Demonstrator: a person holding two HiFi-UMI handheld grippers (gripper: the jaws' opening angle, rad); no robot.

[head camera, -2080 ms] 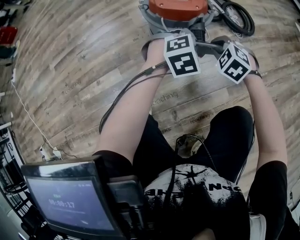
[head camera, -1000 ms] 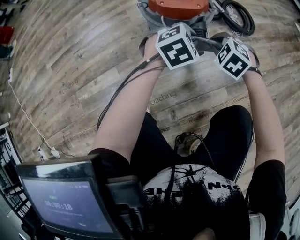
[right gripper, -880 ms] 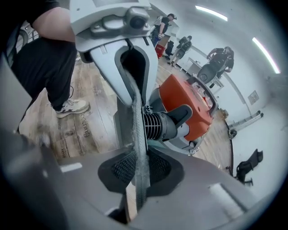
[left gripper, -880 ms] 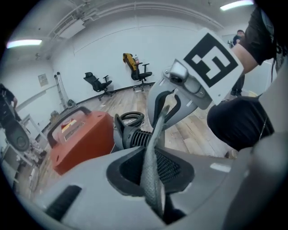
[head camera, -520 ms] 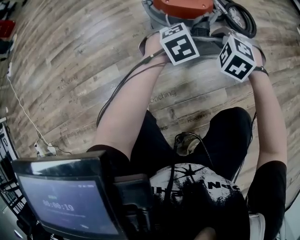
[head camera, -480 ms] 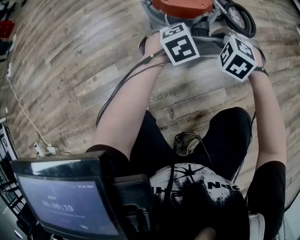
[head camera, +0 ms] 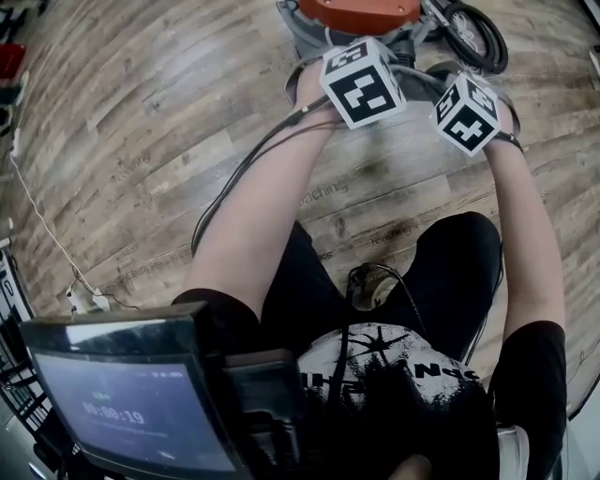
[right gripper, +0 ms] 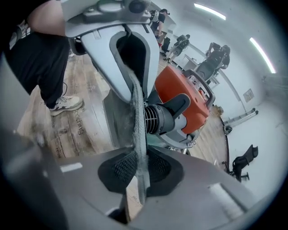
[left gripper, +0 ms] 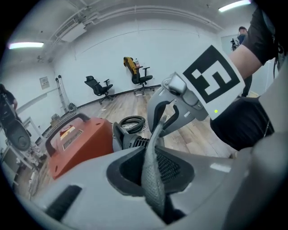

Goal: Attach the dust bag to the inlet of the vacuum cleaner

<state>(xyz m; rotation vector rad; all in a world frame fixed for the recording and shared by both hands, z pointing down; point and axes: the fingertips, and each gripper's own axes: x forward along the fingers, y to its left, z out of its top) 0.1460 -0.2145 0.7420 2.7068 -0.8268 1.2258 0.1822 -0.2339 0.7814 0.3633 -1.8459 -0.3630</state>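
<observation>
Orange vacuum cleaner [right gripper: 180,85], grey dust bag [right gripper: 137,117], black-and-white marker cube [head camera: 364,82], brown wood-grain floor [head camera: 141,141]

Left gripper [left gripper: 150,167] has moved up-frame toward the vacuum [head camera: 356,11] over the last two seconds. Most of that move came early, and its cube [head camera: 364,82] rolled a touch. Its jaws just eased open a bit, with the bag [left gripper: 152,191] between them. Right gripper [right gripper: 137,167] nudged up-frame slightly. The timer on the screen [head camera: 131,408] has ticked on.

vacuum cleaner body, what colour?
Orange-red vacuum cleaner body; it shows best in the left gripper view.
</observation>
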